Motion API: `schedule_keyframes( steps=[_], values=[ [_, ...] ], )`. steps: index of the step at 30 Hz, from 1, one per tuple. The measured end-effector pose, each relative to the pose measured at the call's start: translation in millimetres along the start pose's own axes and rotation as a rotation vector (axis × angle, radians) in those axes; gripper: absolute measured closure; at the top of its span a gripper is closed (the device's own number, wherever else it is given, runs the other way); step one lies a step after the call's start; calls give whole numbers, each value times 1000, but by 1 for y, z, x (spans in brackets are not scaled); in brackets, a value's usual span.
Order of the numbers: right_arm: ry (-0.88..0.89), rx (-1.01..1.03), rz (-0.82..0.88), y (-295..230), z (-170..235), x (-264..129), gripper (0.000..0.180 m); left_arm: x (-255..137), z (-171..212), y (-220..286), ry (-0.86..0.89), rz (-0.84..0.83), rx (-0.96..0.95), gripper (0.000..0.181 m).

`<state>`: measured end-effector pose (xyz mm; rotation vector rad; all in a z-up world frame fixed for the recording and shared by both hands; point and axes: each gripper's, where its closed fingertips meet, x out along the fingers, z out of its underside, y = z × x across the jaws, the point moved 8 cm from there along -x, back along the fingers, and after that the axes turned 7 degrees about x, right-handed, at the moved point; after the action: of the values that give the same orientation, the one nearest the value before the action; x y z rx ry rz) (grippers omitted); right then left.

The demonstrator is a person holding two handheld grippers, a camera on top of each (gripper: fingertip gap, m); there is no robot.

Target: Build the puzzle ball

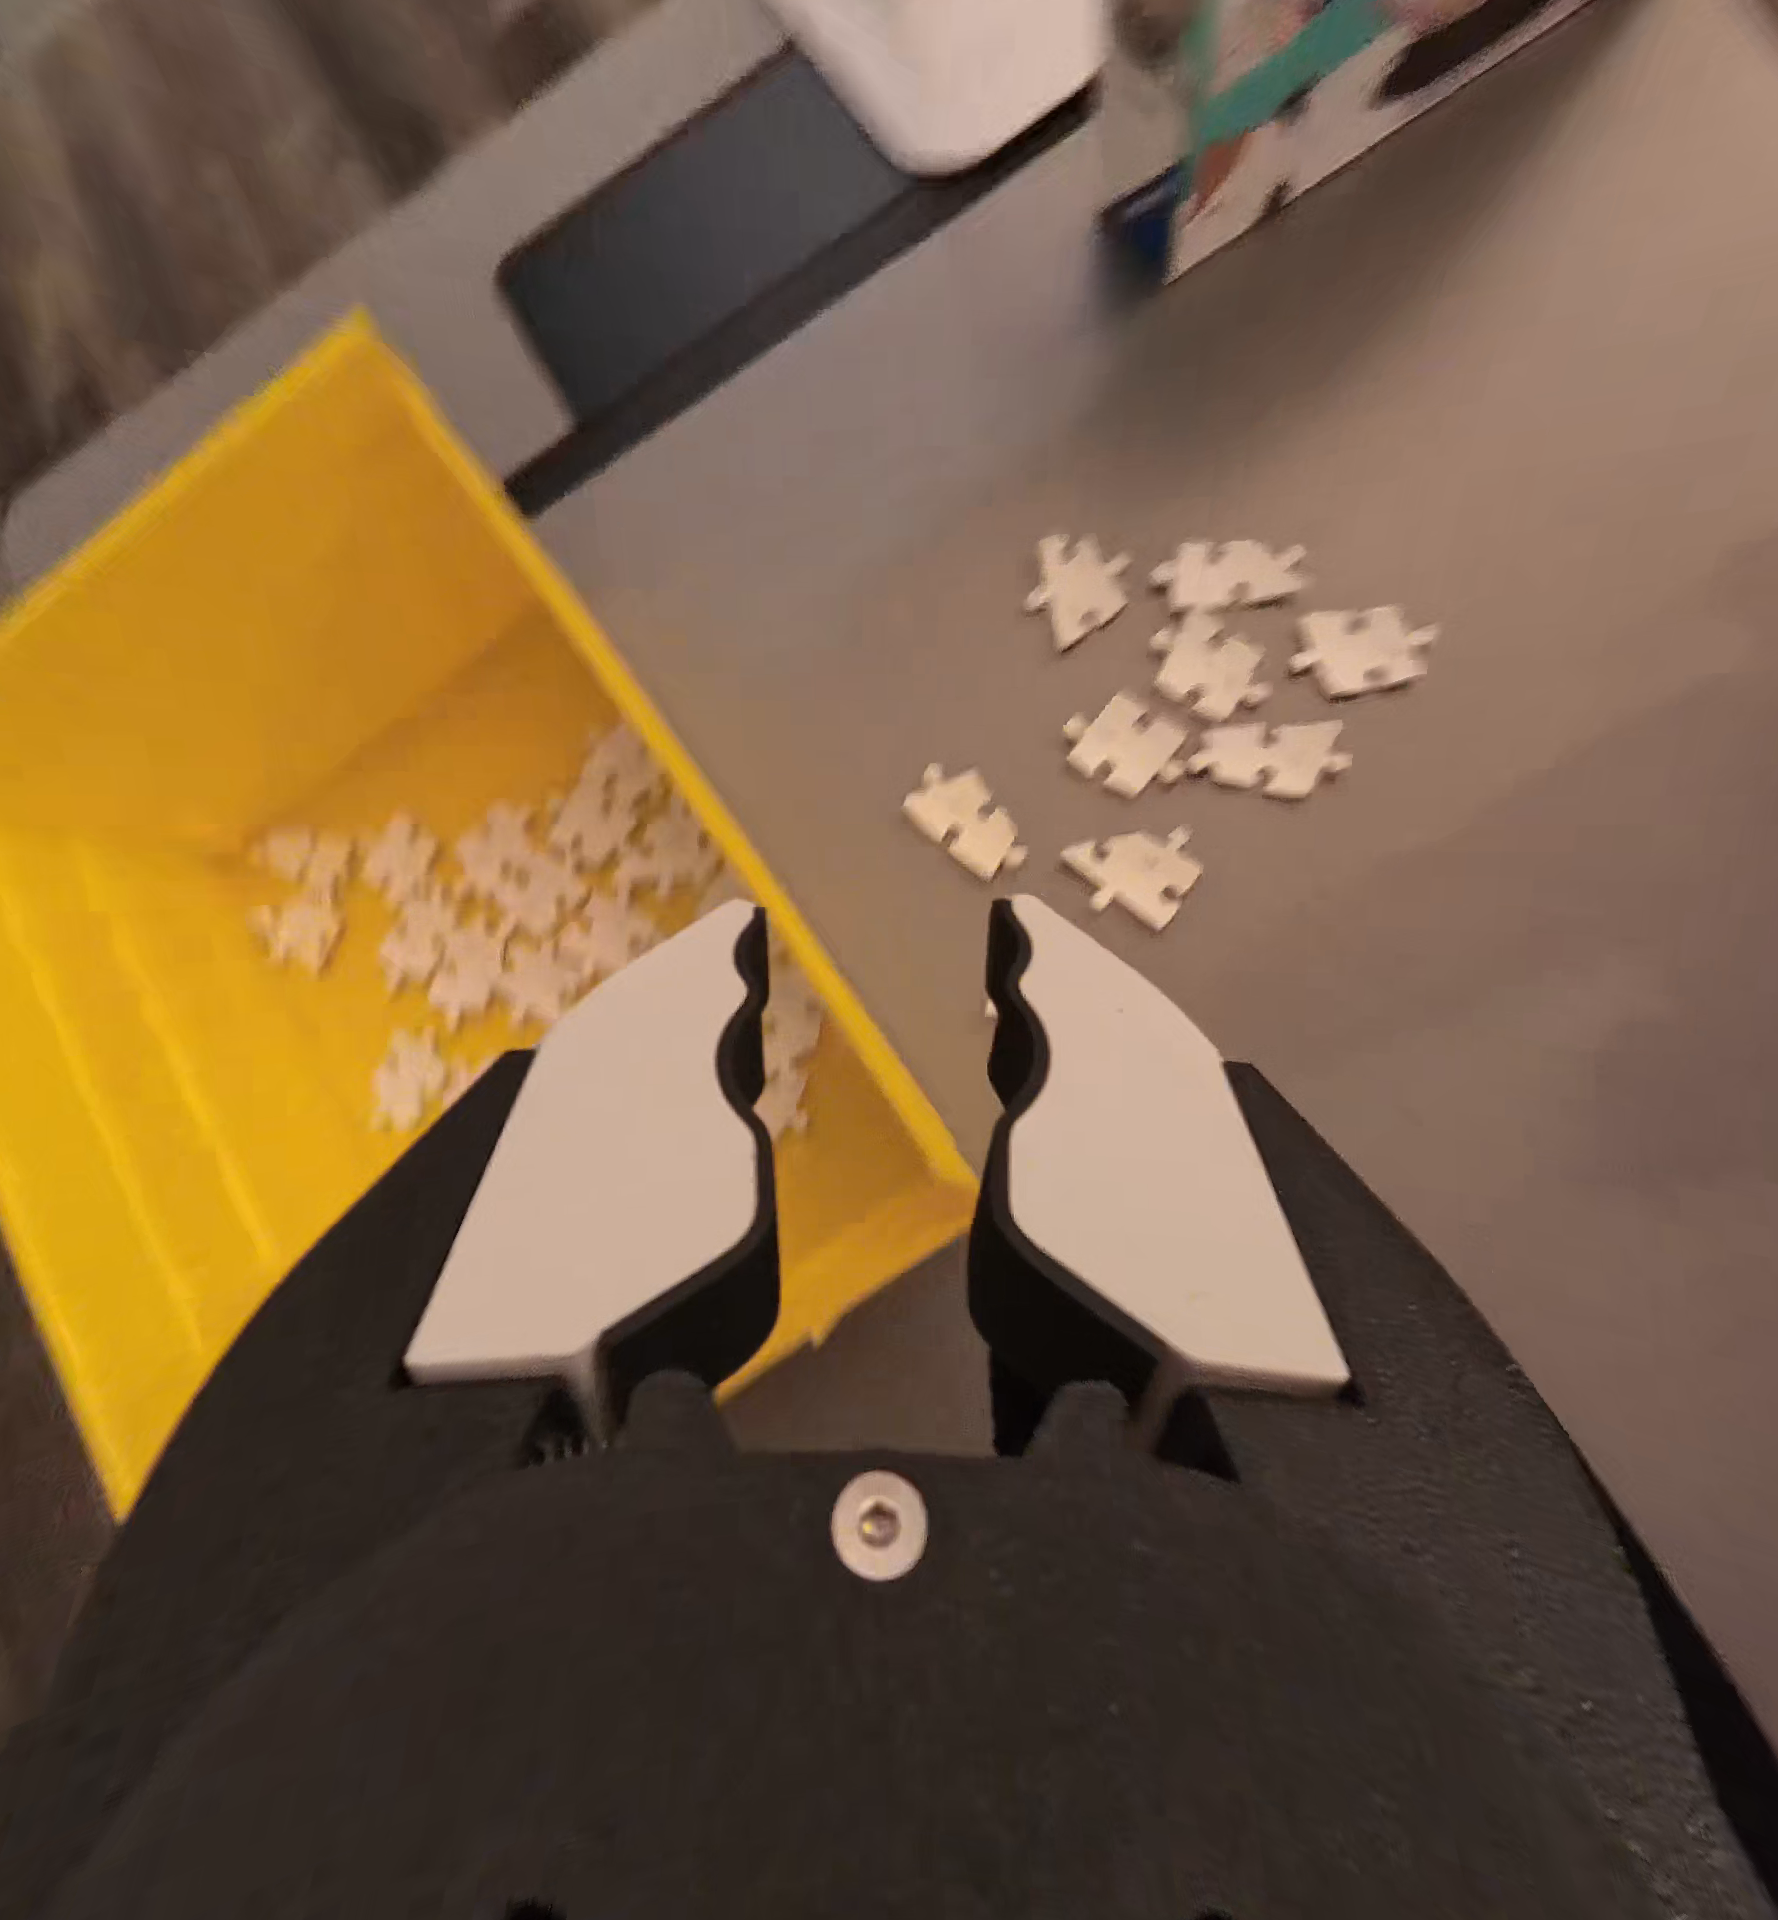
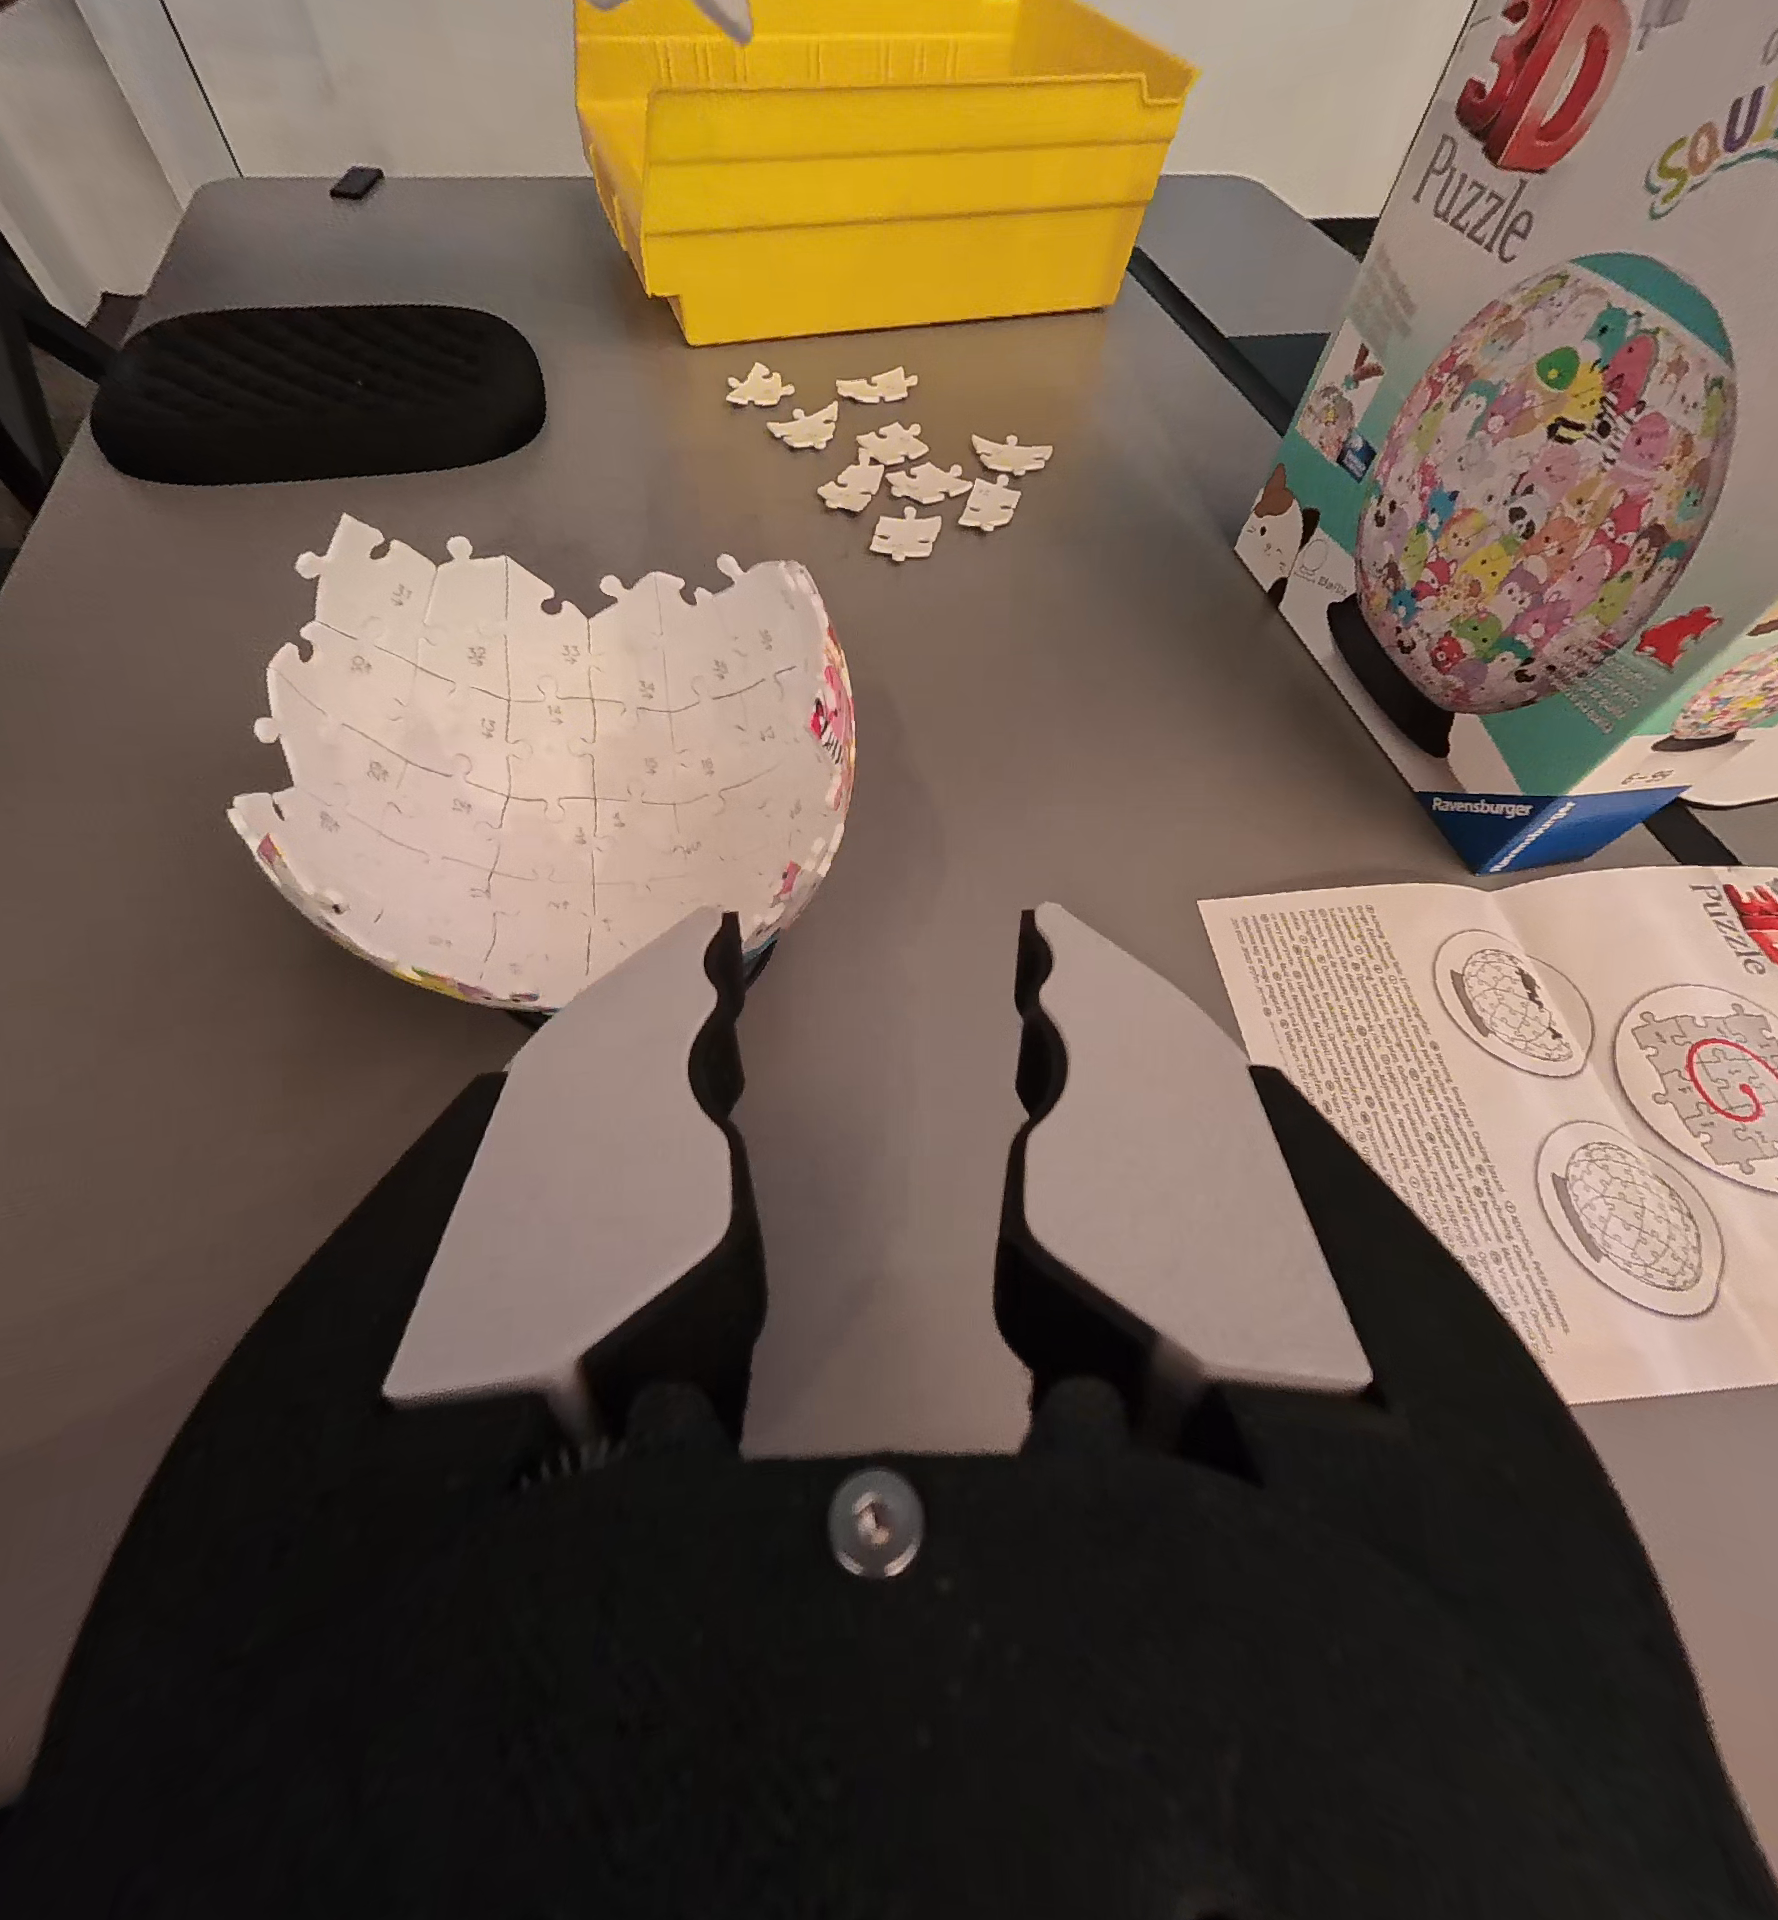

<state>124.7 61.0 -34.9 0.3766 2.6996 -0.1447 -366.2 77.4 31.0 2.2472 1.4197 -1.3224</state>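
Observation:
The partly built puzzle ball (image 2: 552, 769) is an open white shell with a coloured outside, lying on the grey table left of centre. Several loose white pieces (image 2: 895, 457) lie behind it near the yellow bin (image 2: 885, 260); they also show in the left wrist view (image 1: 1207, 707). My left gripper (image 1: 874, 925) is open and empty, above the near corner of the yellow bin (image 1: 189, 644), which holds several more pieces (image 1: 490, 914). My right gripper (image 2: 874, 935) is open and empty, just right of the ball's near edge.
The puzzle box (image 2: 1550, 436) stands at the right, with an unfolded instruction sheet (image 2: 1550, 1122) in front of it. A black padded rest (image 2: 313, 390) lies at the far left. A dark flat object (image 1: 698, 270) lies beyond the bin in the blurred left wrist view. My hands' fingertips stand some 40 centimeters from each other. The dark flat object (image 1: 698, 270) lies some 30 centimeters from my left tips, 50 centimeters from my right tips.

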Motion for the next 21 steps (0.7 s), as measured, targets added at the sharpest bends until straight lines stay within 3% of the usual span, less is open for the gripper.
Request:
schedule_keyframes(
  steps=[3,5,6,11,18,21],
  values=[
    [-7,11,-8,0,1,0,128,13,23,6,-118,-90,-61,142],
    [-13,10,-9,0,1,0,128,23,37,9,-180,-82,-105,152],
    [-13,9,-7,1,2,-1,128,26,38,12,-155,-40,-126,169],
    [-22,11,-8,2,3,-2,128,18,47,19,-176,-136,-155,174],
    [-22,18,-10,3,5,-4,128,4,53,43,-162,-124,-121,175],
    [-23,16,-7,4,5,-5,128,-12,39,45,-68,-226,-52,158]
  ],
)
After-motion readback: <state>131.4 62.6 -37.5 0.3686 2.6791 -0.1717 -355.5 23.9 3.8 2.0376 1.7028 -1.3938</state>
